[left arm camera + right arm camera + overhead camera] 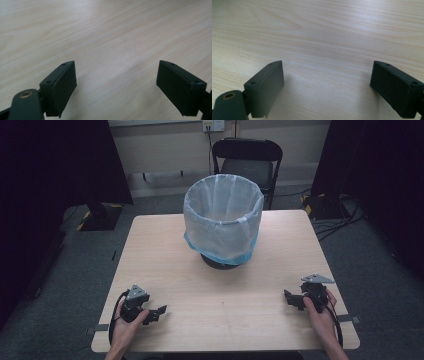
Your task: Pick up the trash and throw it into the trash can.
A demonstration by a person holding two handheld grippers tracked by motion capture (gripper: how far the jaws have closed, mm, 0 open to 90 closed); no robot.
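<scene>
Bin at the far middle of the counter, upright, lined with a white bag whose rim folds over the top, blue edge hanging below. Left gripper and right gripper resting near the counter's front corners, well apart from the bin, jaws spread wide on both, pinching nothing. Judged barely begun: bag untouched, 2 grippers yet to reach it, all handling left to do.
</scene>
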